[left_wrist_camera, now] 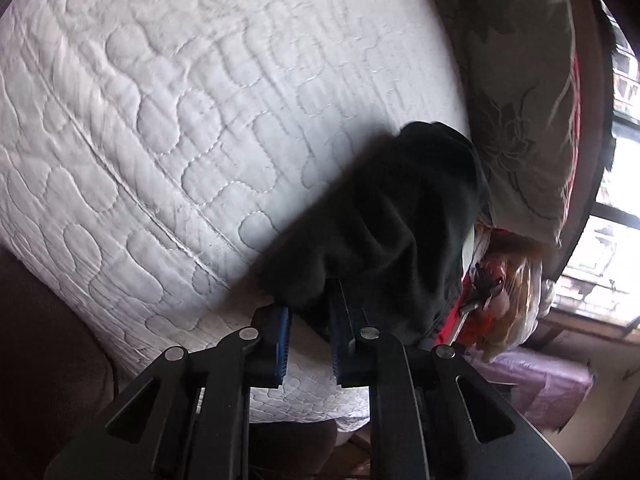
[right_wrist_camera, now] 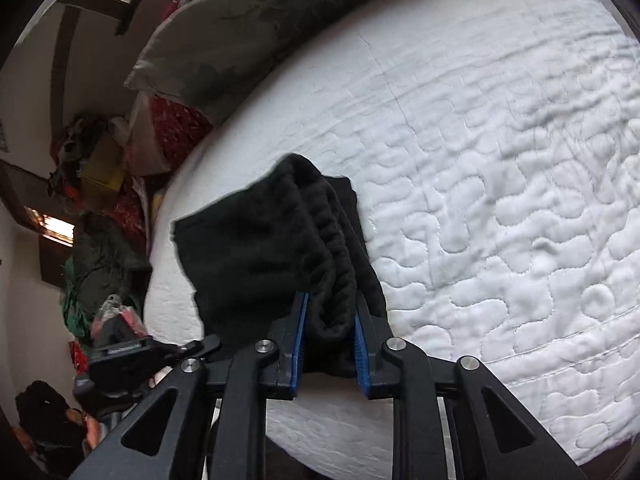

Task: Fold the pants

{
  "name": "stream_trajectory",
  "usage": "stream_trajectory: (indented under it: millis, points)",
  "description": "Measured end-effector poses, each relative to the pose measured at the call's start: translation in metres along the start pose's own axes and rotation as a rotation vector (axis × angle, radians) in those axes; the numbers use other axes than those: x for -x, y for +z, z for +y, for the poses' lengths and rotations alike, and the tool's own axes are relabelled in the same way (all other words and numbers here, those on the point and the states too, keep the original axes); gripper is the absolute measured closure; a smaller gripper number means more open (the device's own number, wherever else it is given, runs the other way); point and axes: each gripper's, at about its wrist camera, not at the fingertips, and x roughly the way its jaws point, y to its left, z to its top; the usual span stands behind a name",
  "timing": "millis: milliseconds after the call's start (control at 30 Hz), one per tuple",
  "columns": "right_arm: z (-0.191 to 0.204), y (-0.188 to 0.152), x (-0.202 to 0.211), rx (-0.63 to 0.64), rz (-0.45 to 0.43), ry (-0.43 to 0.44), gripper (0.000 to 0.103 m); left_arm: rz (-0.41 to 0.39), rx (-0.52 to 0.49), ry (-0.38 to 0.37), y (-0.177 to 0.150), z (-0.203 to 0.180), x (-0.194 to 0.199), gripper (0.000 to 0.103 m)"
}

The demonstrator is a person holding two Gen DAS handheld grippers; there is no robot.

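**Carry the bundle level, then lay it flat**

White quilted mattress fills both views, with a patterned pillow along its far edge. You have the black pants bunched and lifted over the near part of the mattress. Your right gripper is pinching the ribbed waistband. Your left gripper has cloth draped over its tips, though whether it truly clamps it is unclear. Keep both hands level and draw them apart to tension the fabric before lowering; otherwise the layers will likely land crumpled.
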Motion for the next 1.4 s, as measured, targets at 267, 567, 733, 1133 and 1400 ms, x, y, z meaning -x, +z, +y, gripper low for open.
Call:
stream_trajectory:
  millis: [267,567,733,1133,1400]
  points:
    - [0.105,0.047,0.027,0.415,-0.039,0.055,0.058,-0.017,-0.039,0.008,-0.004,-0.006,-0.001,0.088]
    - [0.177,0.077,-0.087,0.641,0.289,0.01,0.058,-0.016,-0.095,0.038,-0.003,-0.012,-0.003,0.084]
    - [0.188,0.048,-0.113,0.861,0.325,-0.139,0.093,-0.036,-0.109,0.05,-0.002,-0.014,0.0,0.084]
    - [0.158,0.074,-0.119,0.59,0.249,-0.151,0.083,-0.059,-0.185,0.107,-0.013,-0.017,0.003,0.082]
    - [0.129,0.083,-0.024,0.377,0.089,0.005,0.059,-0.143,-0.209,0.057,-0.004,-0.031,0.044,0.076]
